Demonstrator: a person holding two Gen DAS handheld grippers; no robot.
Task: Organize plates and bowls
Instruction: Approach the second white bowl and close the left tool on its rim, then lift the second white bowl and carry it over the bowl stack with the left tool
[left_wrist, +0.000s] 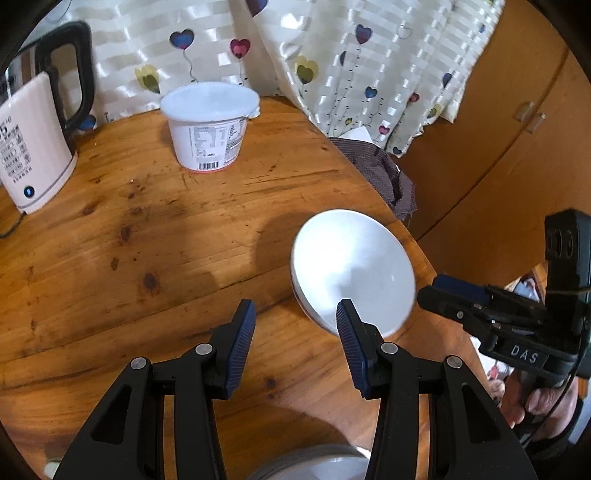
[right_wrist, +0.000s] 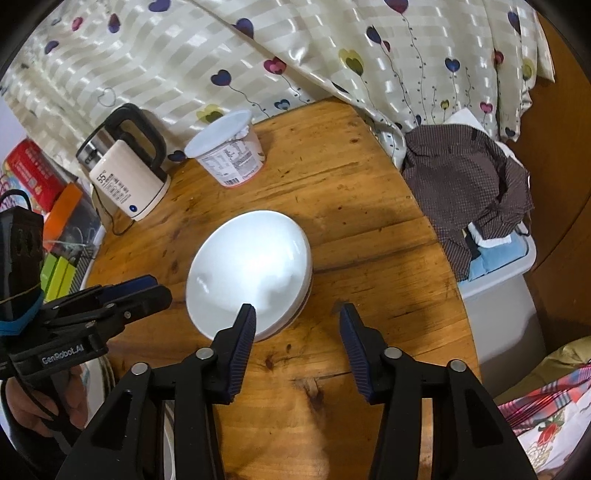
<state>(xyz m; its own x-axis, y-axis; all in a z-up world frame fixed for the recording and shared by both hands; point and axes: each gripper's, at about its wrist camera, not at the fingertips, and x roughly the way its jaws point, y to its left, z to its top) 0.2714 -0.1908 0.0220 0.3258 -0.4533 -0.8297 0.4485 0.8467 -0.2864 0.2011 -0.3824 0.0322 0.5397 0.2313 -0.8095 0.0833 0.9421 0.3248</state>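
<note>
A white bowl (left_wrist: 351, 266) sits on the round wooden table (left_wrist: 147, 240) near its right edge, and a second rim under it suggests a stack. My left gripper (left_wrist: 295, 325) hovers open just short of it, its right finger in front of the near rim, nothing between the pads. In the right wrist view the same bowl (right_wrist: 251, 266) lies ahead and left of my right gripper (right_wrist: 297, 317), which is open and empty with its left finger over the bowl's near rim. Each gripper shows in the other's view: right gripper (left_wrist: 439, 288), left gripper (right_wrist: 159, 288). A grey-white plate (left_wrist: 314, 461) peeks out under the left gripper.
A white electric kettle (left_wrist: 37, 147) and a lidded white tub (left_wrist: 210, 125) stand at the table's far side by a heart-print curtain (right_wrist: 295, 55). A brown checked cloth (right_wrist: 469, 184) lies over a white bin beyond the table edge. Colourful boxes (right_wrist: 33, 173) crowd the left.
</note>
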